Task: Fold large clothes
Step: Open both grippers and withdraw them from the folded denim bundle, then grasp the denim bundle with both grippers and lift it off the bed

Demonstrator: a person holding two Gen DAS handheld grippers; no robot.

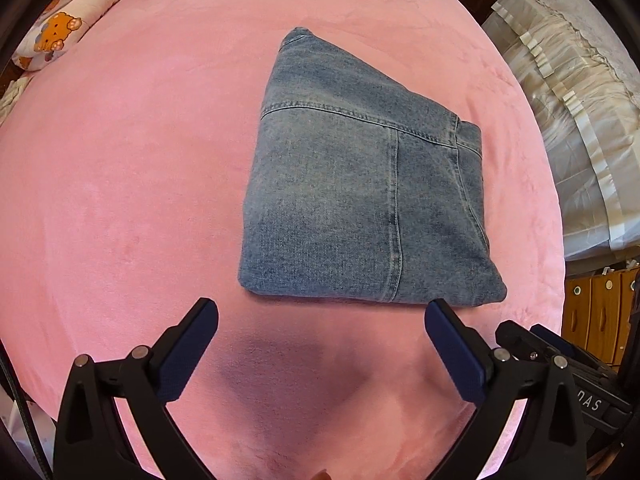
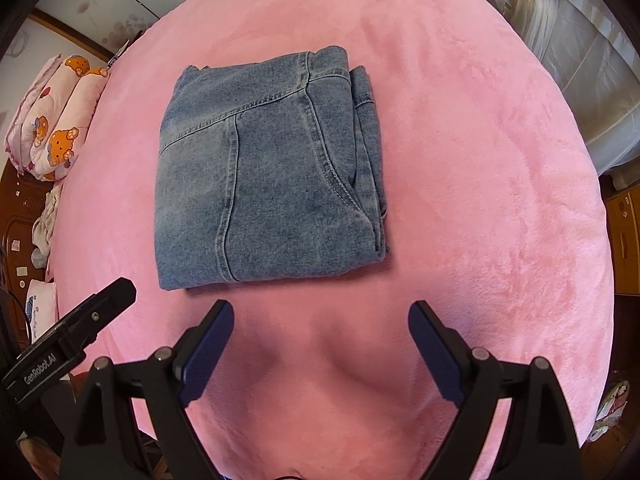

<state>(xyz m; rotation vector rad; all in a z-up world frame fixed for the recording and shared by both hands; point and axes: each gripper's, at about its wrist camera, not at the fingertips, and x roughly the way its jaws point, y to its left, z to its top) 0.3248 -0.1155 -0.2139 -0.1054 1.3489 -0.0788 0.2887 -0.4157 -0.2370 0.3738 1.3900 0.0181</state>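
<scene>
A pair of blue jeans point(image 1: 352, 184) lies folded into a compact stack on the pink blanket point(image 1: 120, 200). It also shows in the right wrist view point(image 2: 264, 184), with its layered edges on the right side. My left gripper point(image 1: 320, 316) is open and empty, hovering just short of the stack's near edge. My right gripper point(image 2: 320, 316) is open and empty, also just short of the near edge. The right gripper's body shows at the lower right of the left wrist view point(image 1: 560, 356); the left gripper's body shows at the lower left of the right wrist view point(image 2: 76, 332).
A pink cartoon-print pillow point(image 1: 68, 24) lies at the far left of the bed, also in the right wrist view point(image 2: 56, 120). Pale curtains point(image 1: 568, 92) hang on the right. Wooden drawers point(image 1: 596, 312) stand at the right below them.
</scene>
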